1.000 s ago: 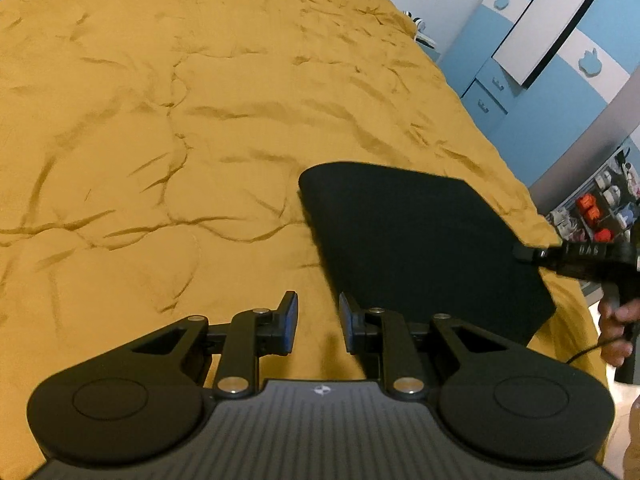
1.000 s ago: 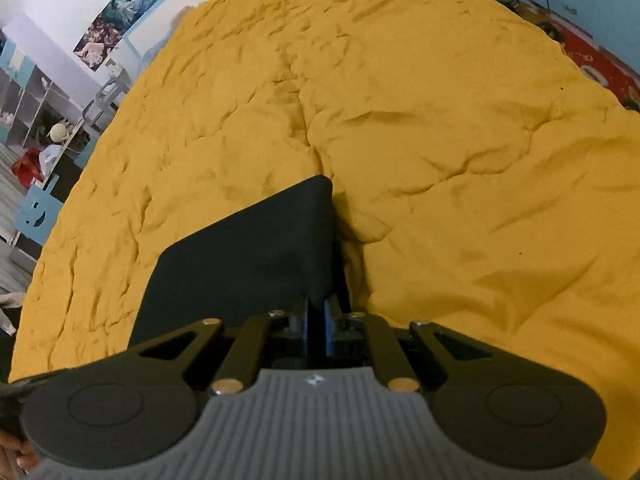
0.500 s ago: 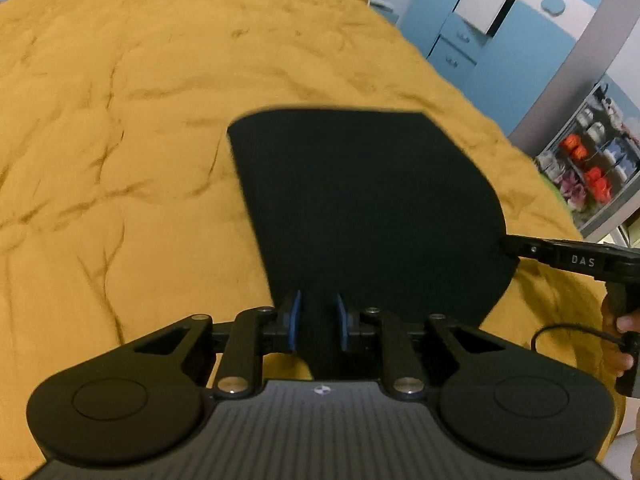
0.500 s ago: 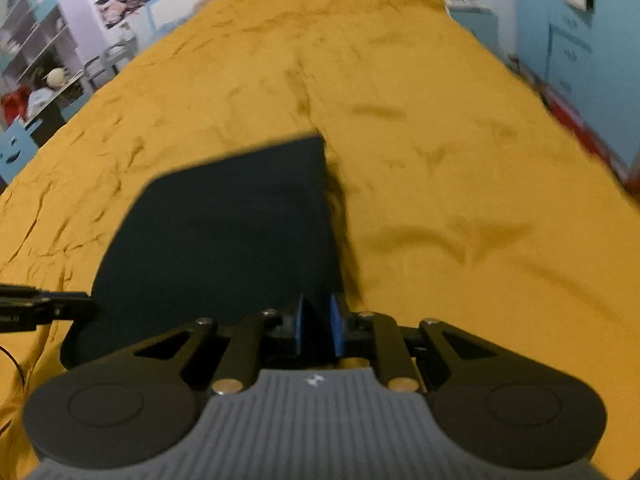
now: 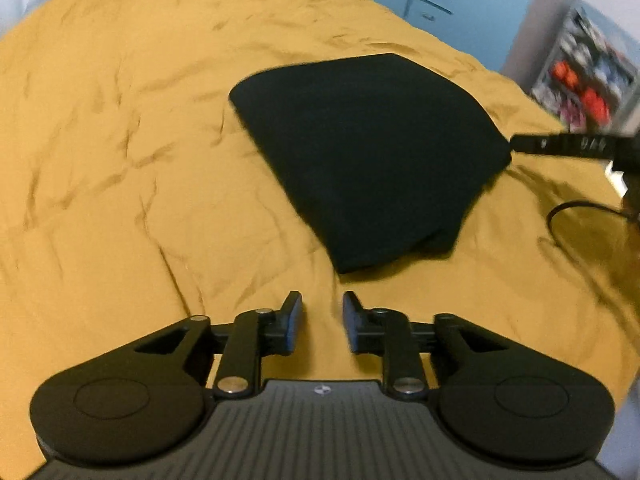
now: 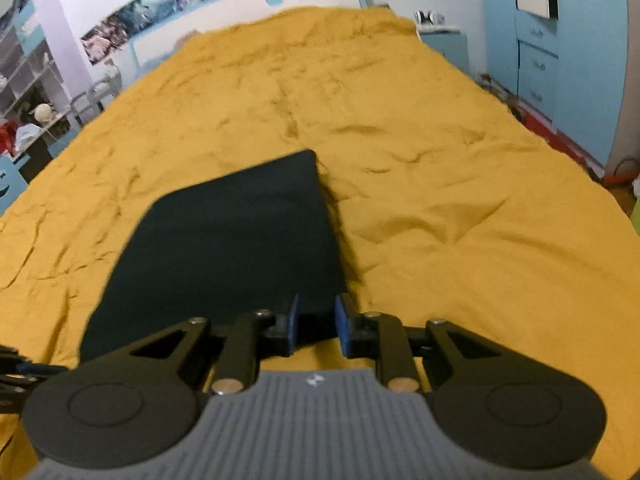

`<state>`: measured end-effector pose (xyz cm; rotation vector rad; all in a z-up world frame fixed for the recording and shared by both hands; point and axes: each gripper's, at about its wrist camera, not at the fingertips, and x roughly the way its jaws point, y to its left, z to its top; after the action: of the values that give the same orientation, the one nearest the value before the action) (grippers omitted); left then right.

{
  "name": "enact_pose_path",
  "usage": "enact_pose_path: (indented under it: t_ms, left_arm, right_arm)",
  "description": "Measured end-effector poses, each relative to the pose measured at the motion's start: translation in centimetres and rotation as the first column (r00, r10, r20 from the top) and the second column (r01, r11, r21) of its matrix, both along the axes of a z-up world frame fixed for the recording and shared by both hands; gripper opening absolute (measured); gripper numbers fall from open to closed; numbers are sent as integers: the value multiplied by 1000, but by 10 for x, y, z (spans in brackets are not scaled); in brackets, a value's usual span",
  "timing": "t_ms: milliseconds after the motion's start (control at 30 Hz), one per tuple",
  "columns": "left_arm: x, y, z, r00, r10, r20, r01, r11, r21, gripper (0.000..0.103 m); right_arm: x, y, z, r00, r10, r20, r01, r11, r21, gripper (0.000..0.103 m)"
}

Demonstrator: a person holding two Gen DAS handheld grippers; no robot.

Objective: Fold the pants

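The black pants (image 5: 368, 152) lie folded into a compact rectangle on the mustard-yellow bedspread (image 5: 120, 160). My left gripper (image 5: 322, 320) is open and empty, hovering just short of the fold's near corner. The right gripper's tip (image 5: 560, 146) shows at the pants' right edge in the left wrist view. In the right wrist view the folded pants (image 6: 228, 240) lie straight ahead, and my right gripper (image 6: 316, 326) is open and empty at their near right corner, over the bedspread (image 6: 460, 200).
Blue cabinets (image 6: 560, 52) stand along the right of the bed. Shelves with clutter (image 6: 24, 92) stand to the left. A black cable (image 5: 576, 212) lies on the bedspread at the right. The left gripper's edge (image 6: 16, 368) shows at lower left.
Both grippers held the pants' edge half a second ago. Both have now opened, let go and drawn back, and the folded pants lie flat on the bed.
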<state>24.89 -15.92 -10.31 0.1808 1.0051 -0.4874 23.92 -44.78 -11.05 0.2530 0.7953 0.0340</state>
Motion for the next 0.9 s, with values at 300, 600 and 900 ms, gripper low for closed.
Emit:
enact_pose_path:
  t_ms: [300,600,900]
  left_arm:
    - [-7,-34,-7,990,-63,124,52,994,92,1]
    - [8,-6,-7,991,108,-73,-114,989,-90,0]
    - [0,5,-13,984,107,-143,-122,988,-97,0]
  right_arm:
    - [-31,16,-12,999,-22,-36,26,992,124,23]
    - [-40,8,-14,998,-52,-34,56,989,134,23]
    - [-48,4,-12,998,-48,-44,53,990,128,24]
